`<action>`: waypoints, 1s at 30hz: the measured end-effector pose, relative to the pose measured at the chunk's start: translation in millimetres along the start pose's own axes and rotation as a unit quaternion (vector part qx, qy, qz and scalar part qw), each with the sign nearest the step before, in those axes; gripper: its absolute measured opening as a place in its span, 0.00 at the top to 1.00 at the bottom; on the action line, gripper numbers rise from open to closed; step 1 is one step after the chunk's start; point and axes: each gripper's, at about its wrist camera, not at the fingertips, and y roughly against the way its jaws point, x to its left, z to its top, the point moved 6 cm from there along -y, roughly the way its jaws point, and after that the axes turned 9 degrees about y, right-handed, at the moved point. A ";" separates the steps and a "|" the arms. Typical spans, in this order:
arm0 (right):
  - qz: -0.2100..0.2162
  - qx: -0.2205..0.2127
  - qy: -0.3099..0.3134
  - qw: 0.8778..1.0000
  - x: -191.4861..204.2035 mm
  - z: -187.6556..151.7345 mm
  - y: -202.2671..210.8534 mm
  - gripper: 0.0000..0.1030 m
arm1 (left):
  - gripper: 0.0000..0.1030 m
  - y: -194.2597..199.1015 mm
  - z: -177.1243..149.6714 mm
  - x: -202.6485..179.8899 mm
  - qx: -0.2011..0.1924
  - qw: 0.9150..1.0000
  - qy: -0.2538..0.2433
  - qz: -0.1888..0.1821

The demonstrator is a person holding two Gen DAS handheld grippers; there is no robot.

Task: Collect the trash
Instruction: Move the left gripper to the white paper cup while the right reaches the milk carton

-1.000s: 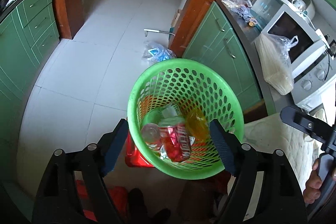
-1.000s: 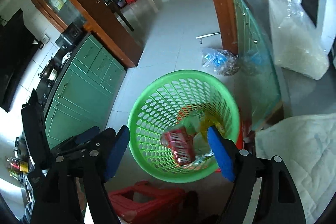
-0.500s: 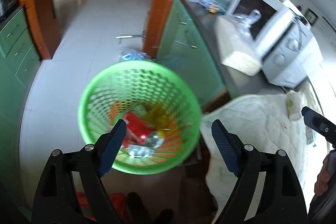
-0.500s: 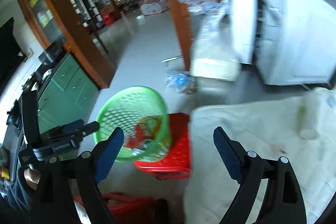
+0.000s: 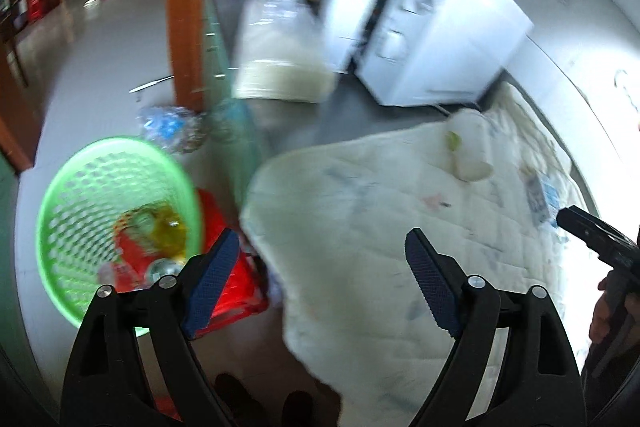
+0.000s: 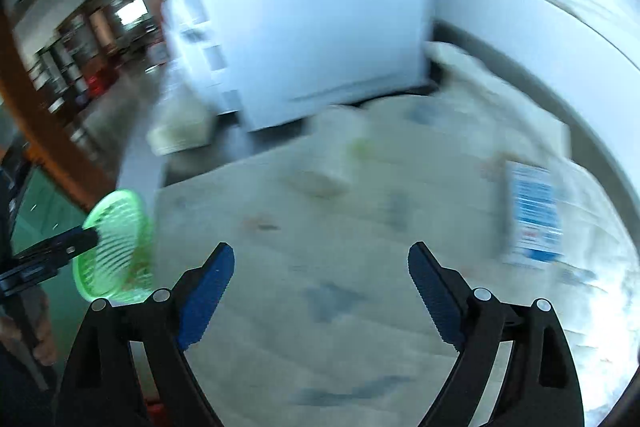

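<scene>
Both views swung off the green basket onto the quilted table. Left wrist: left tongs wide open, empty, basket of trash now at lower left, a pale cup lying ahead. Right wrist: right tongs just opened up, nothing between them, blue-and-white packet nearby, probably the next pickup.

Left tool tilted downward, jaws wide, nothing between. Right tool likewise, jaws just opened wider, empty.
</scene>
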 end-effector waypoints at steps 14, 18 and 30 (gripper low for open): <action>-0.099 0.048 -0.094 0.990 -155.2 -14.8 -40.5 0.17 | 0.18 -63.9 19.8 -133.7 0.037 0.996 -0.081 -0.027; -0.100 0.062 -0.114 0.986 -172.3 -19.7 -58.4 0.17 | 0.18 -88.7 28.7 -161.6 0.048 0.994 -0.102 -0.017; -0.119 0.070 -0.111 0.984 -198.8 -7.0 -85.7 0.17 | 0.14 -162.0 39.5 -211.2 0.082 0.988 -0.133 0.007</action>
